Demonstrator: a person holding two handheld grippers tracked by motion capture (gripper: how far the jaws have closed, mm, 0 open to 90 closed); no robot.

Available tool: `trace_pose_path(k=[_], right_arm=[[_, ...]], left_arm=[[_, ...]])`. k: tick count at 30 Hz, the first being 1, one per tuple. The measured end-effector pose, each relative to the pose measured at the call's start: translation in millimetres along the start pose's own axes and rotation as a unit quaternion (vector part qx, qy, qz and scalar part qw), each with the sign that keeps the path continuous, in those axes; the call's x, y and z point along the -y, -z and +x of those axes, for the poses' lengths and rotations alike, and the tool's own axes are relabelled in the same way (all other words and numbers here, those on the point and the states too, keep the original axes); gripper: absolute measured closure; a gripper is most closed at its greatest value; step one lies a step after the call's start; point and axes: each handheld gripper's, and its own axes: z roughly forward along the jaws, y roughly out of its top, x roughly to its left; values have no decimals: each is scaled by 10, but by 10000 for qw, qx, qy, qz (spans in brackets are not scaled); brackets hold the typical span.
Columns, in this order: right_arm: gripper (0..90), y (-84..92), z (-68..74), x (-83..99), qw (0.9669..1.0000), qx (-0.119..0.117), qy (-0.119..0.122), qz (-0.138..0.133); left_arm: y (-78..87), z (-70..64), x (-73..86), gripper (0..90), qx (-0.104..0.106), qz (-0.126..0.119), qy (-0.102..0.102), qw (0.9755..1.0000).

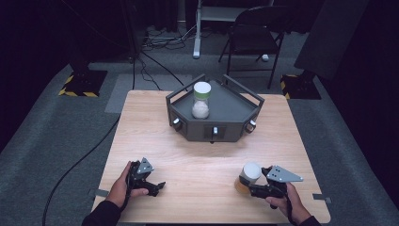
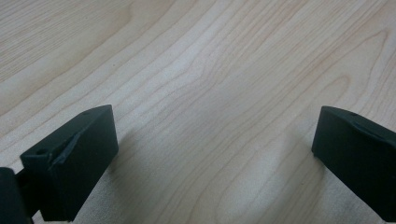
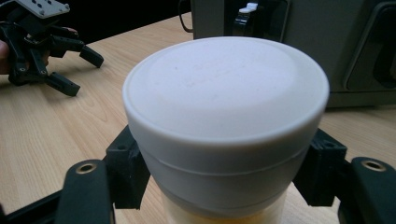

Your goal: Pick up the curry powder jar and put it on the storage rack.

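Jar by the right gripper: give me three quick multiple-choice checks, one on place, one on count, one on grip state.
1. Where does the jar with the orange contents stand?
A. in the grey tray
B. on the table near the person's right hand
C. on the floor

2. How many white-lidded jars are on the table, the tray included?
A. one
B. two
C. four

3. How is the right gripper?
A. shut on the jar
B. open, far from it
C. lying unheld

Key: 1 B, it sits on the wood at front right. 2 B, the second jar stands in the tray. 3 A, both fingers press its sides below the lid.
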Motion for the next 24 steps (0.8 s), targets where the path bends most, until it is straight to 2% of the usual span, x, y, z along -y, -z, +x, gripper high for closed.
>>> trace_pose_path(k=[2, 7, 13, 24], right_arm=[[331, 3, 11, 5, 10000, 27, 89, -30], [333, 5, 31, 14, 9999, 68, 122, -62], [334, 3, 84, 12, 9996, 252, -66, -94], [334, 25, 149, -47, 9984, 546, -100, -129]], left_arm=[[0, 0, 0, 2, 0, -1, 0, 10000], [0, 0, -1, 3, 1, 2, 2, 10000], [0, 1, -1, 2, 2, 2, 1, 10000], [-1, 2, -1, 2, 5, 1, -1, 10000]])
